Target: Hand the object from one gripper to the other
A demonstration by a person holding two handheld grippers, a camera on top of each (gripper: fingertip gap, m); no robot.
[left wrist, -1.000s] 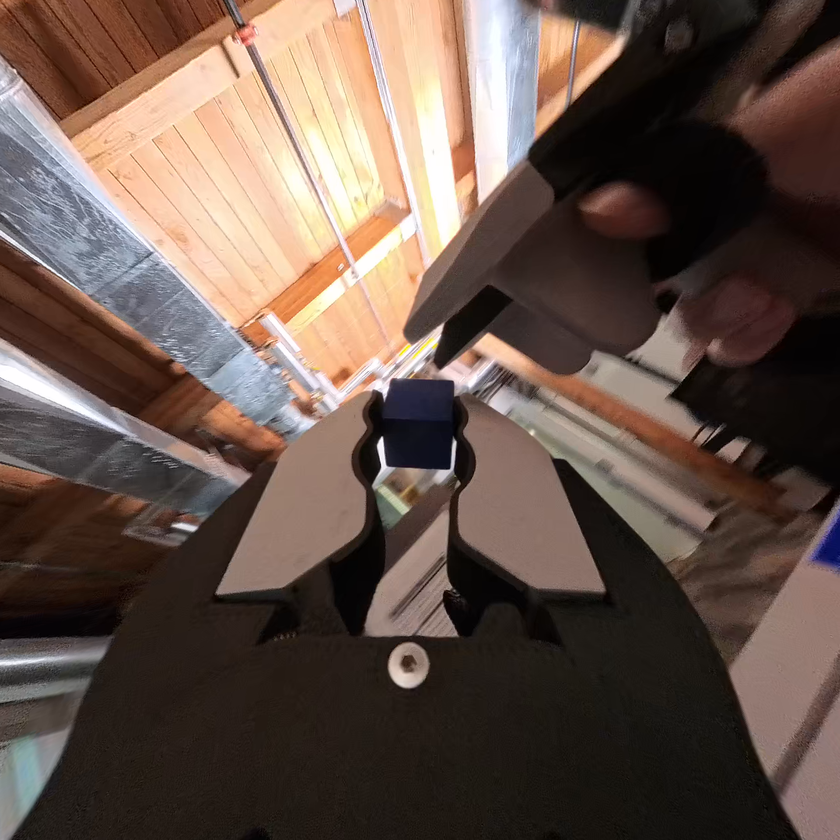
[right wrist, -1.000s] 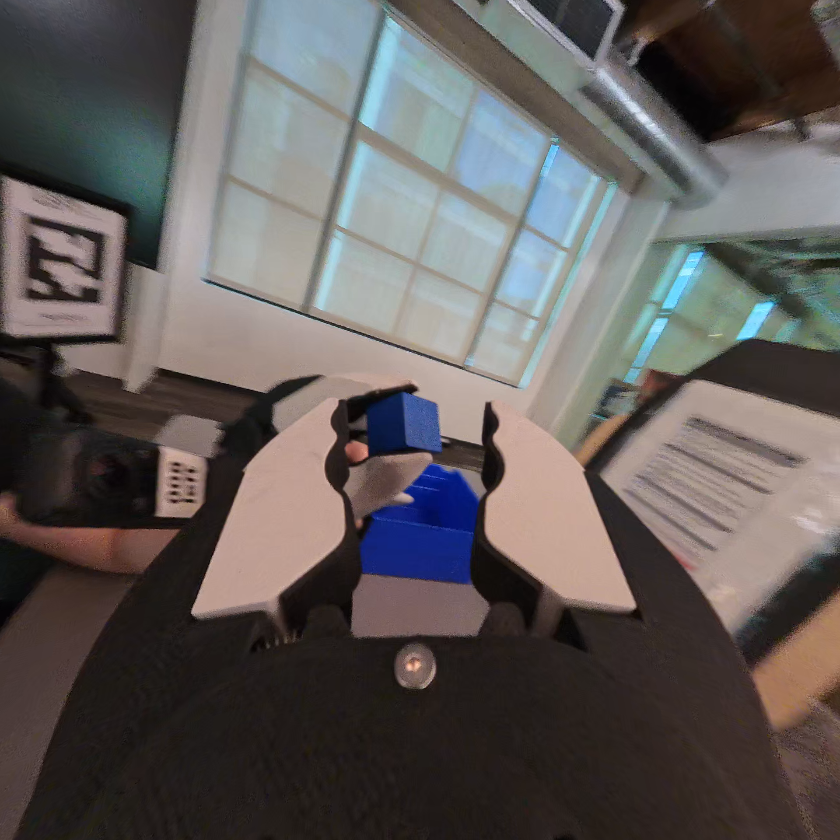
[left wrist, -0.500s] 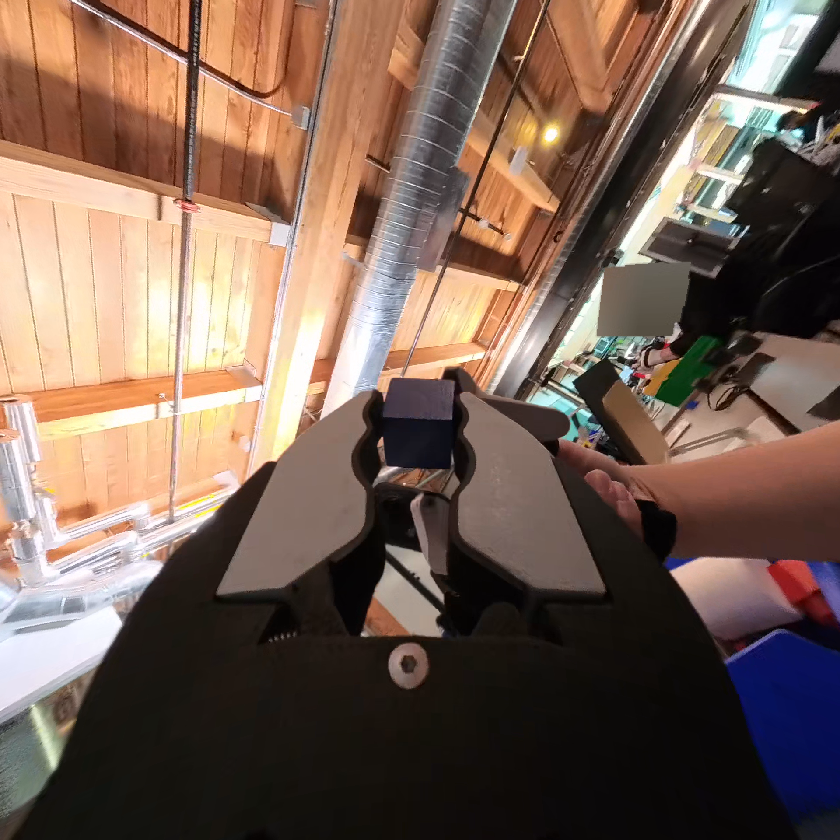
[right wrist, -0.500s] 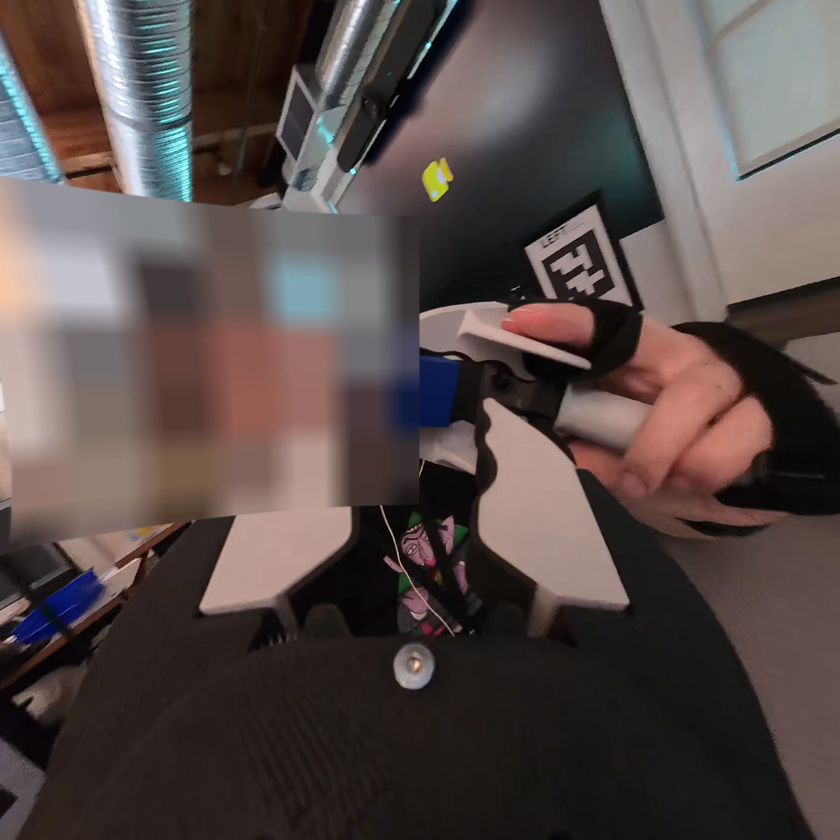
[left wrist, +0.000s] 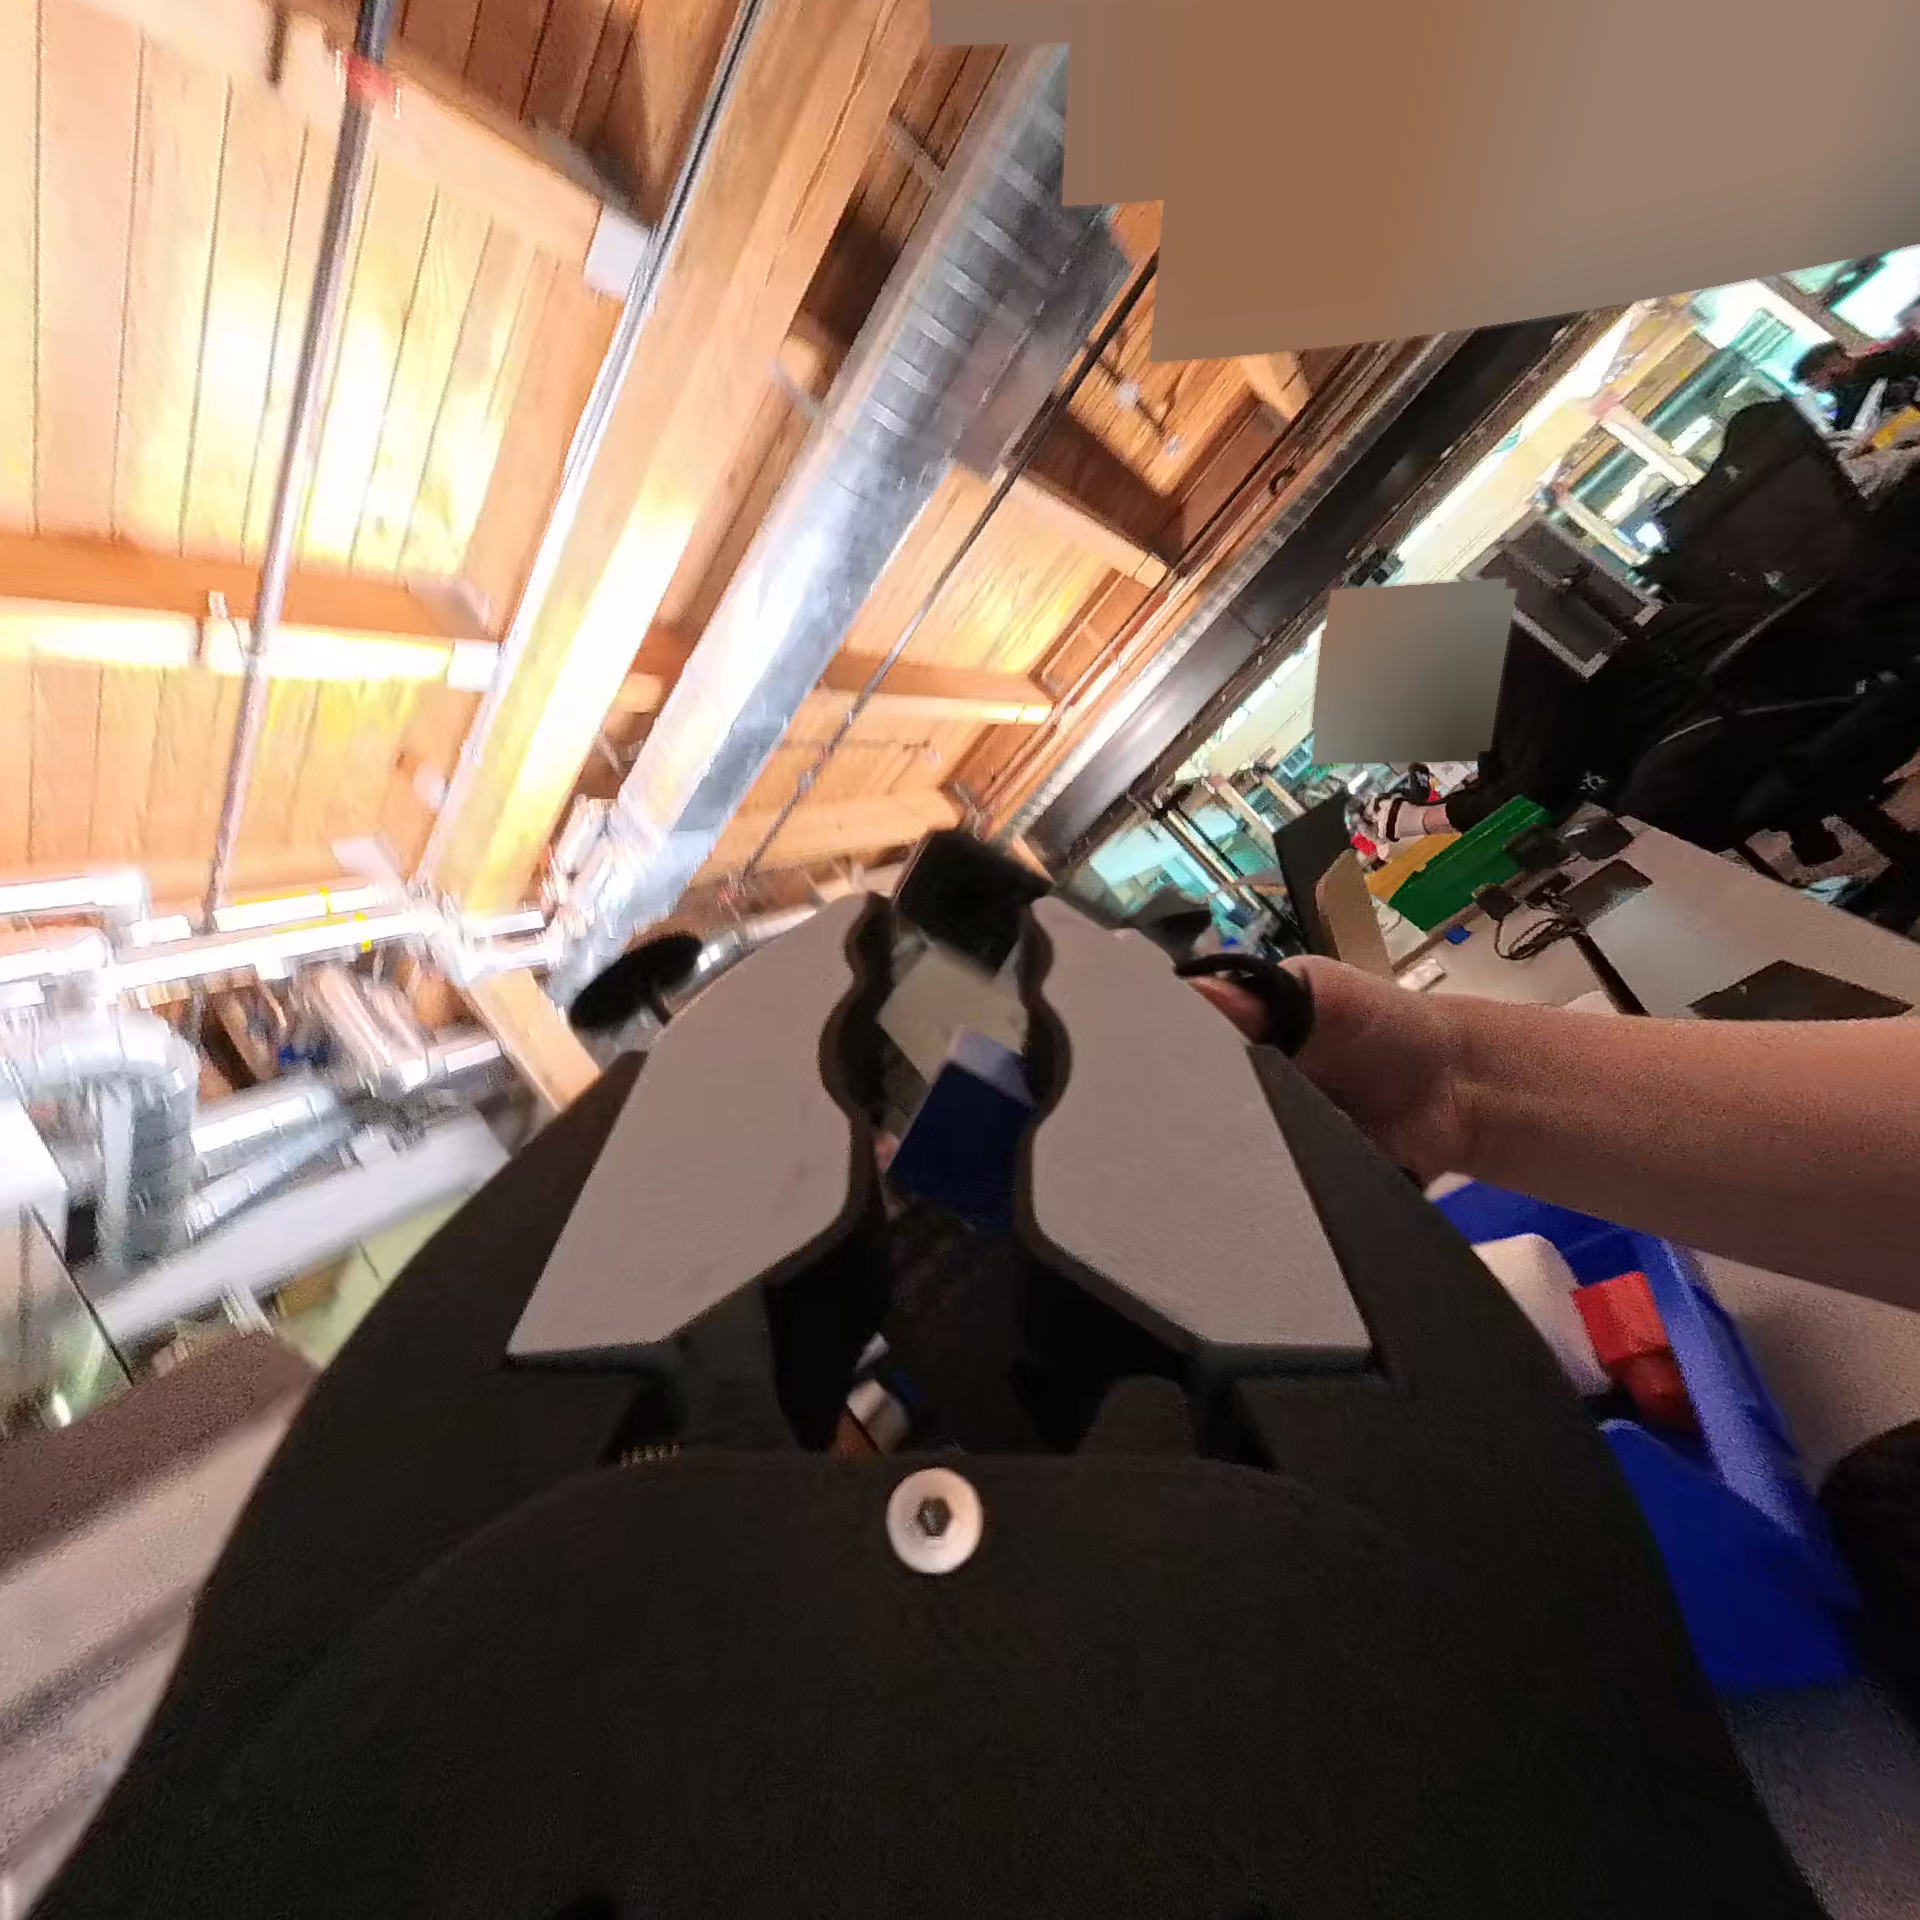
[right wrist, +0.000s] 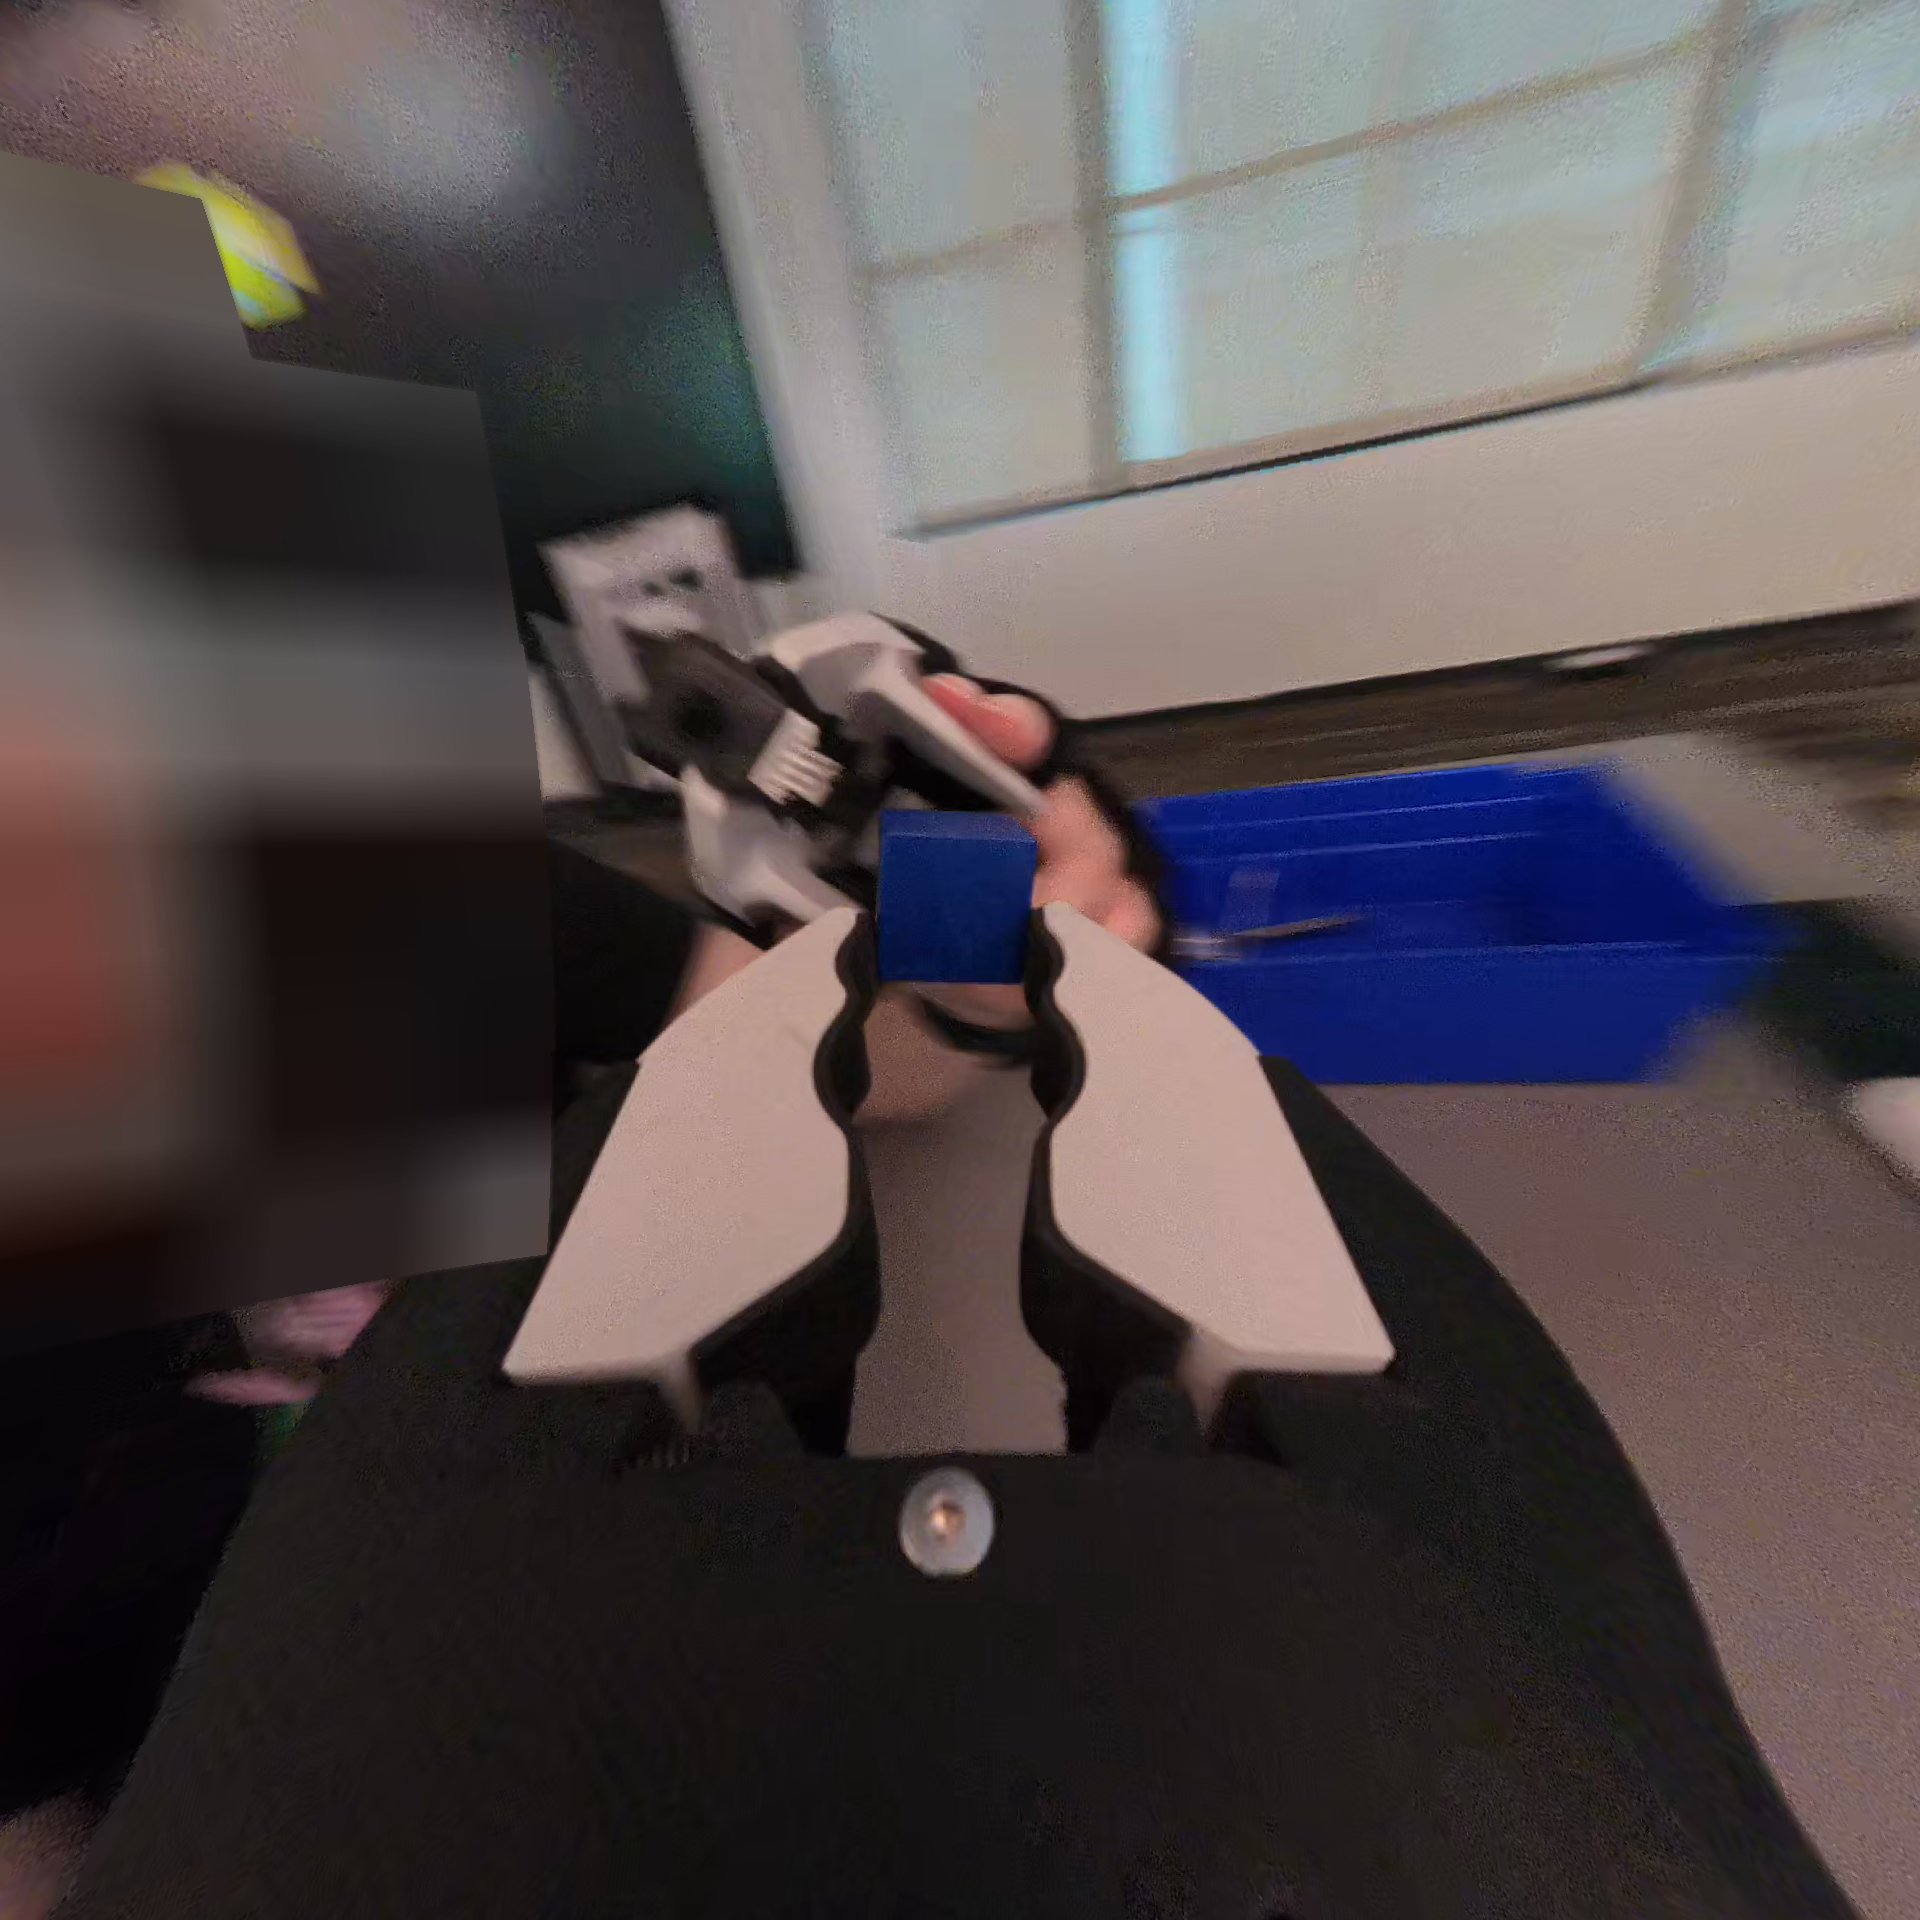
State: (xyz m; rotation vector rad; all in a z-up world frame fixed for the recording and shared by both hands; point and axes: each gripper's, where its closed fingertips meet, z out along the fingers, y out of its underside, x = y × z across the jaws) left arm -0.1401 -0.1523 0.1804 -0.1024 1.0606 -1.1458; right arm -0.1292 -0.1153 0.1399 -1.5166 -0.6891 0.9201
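Observation:
The blue cube [right wrist: 956, 909] sits clamped between the tips of my right gripper [right wrist: 956, 935], whose jaws are shut on it. In the left wrist view the cube [left wrist: 966, 1132] shows lower down through the gap of my left gripper [left wrist: 954, 935], beyond its fingers, next to one grey finger [left wrist: 945, 997] of the right gripper. My left gripper's jaws stand about a cube's width apart with nothing between the tips. In the right wrist view the left gripper's grey fingers [right wrist: 935, 743] lie just behind the cube, held by a gloved hand [right wrist: 1081, 852].
A blue bin [right wrist: 1455, 935] stands on the grey table [right wrist: 1558, 1299] behind and right of the cube. In the left wrist view the bin [left wrist: 1714, 1475] holds a red block [left wrist: 1621, 1330], and a bare forearm [left wrist: 1610, 1122] crosses above it. Both views are motion-blurred.
The cube has left my left gripper's tips. My right gripper, open before, has closed on it. Both grippers have swung round to new headings.

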